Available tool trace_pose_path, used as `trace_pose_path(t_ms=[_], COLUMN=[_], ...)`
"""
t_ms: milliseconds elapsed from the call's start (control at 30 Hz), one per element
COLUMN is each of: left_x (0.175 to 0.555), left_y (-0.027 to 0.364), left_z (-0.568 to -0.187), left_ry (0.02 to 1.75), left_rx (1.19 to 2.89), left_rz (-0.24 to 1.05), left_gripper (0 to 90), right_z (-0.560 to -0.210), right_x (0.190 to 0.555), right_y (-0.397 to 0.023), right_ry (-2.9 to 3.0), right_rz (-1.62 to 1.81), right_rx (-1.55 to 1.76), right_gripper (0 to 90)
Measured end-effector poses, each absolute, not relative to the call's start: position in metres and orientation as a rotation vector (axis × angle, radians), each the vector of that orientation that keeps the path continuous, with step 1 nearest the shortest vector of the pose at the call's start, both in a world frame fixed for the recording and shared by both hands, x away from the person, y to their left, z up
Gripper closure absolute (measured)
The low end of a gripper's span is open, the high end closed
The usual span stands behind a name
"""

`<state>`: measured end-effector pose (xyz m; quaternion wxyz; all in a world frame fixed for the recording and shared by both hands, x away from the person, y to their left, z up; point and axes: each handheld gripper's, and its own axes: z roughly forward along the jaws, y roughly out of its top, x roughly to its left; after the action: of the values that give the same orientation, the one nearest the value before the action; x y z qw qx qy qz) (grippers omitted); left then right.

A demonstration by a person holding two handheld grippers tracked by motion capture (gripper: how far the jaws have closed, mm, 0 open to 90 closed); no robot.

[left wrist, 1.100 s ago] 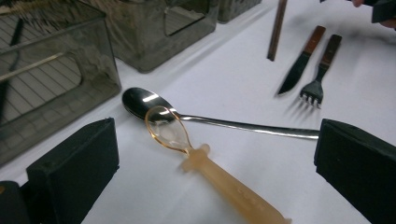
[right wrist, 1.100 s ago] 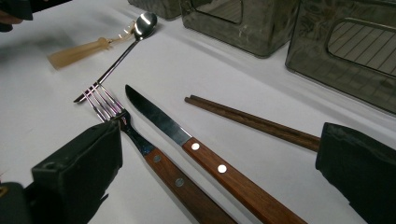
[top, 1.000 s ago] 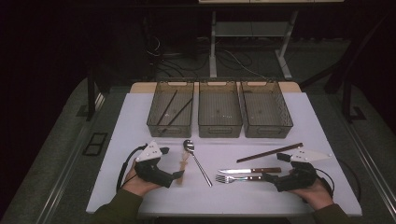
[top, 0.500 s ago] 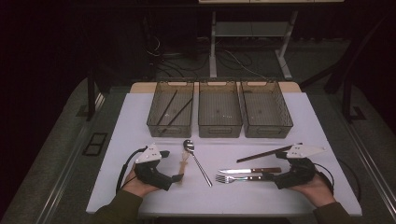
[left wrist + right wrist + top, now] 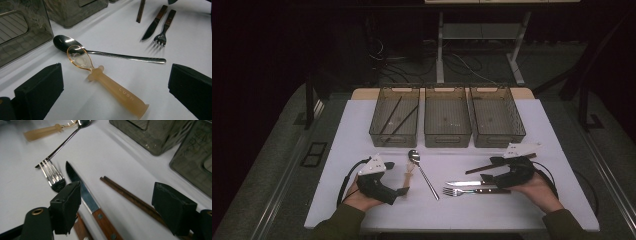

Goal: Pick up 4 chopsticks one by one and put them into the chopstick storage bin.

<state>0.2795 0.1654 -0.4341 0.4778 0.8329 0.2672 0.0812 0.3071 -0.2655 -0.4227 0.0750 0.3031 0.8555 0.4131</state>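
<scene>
The right claw (image 5: 116,207), jaws just closing but gripping nothing, straddles the knife (image 5: 86,197) and chopsticks (image 5: 130,197) near the counter's front edge; the left claw (image 5: 115,92) gapes around the amber spoon (image 5: 110,87).

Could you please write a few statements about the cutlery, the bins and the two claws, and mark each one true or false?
1. The left bin holds dark chopsticks. True.
2. The left claw grips the amber plastic spoon. False: its jaws stand open on either side of the spoon, which lies on the table.
3. The metal spoon sits in the middle bin. False: it lies on the table in front of the bins, its bowl beside the plastic spoon's.
4. The knife and the fork lie side by side. True.
5. The right claw holds the fork in the air. False: its jaws have been closing but grip nothing; below them lie the knife and a pair of chopsticks.
</scene>
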Motion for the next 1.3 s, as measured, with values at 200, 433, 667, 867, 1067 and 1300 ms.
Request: trace_pose_path(t_ms=[200,433,667,867,1067,1300], left_x=[0.280,0.280,0.280,0.280,0.280,0.280], left_y=[0.164,0.164,0.165,0.165,0.164,0.163], left_z=[-0.435,-0.435,-0.435,-0.435,-0.435,-0.436], left_ry=[0.644,0.641,0.641,0.642,0.638,0.641], left_rx=[2.034,2.032,2.029,2.025,2.033,2.037], left_rz=[0.187,0.183,0.178,0.176,0.182,0.186], left_gripper=[0.0,0.0,0.0,0.0,0.0,0.0], right_z=[-0.422,-0.423,-0.432,-0.438,-0.444,-0.444], right_x=[0.322,0.335,0.343,0.346,0.347,0.345], right_y=[-0.253,-0.238,-0.226,-0.222,-0.218,-0.215], right_ry=[2.617,2.689,2.757,2.796,2.818,2.810], right_rz=[1.228,1.181,1.123,1.092,1.032,1.009], right_rx=[0.854,0.781,0.725,0.700,0.602,0.535], right_gripper=[33.2,47.2,60.3,66.8,69.1,71.3])
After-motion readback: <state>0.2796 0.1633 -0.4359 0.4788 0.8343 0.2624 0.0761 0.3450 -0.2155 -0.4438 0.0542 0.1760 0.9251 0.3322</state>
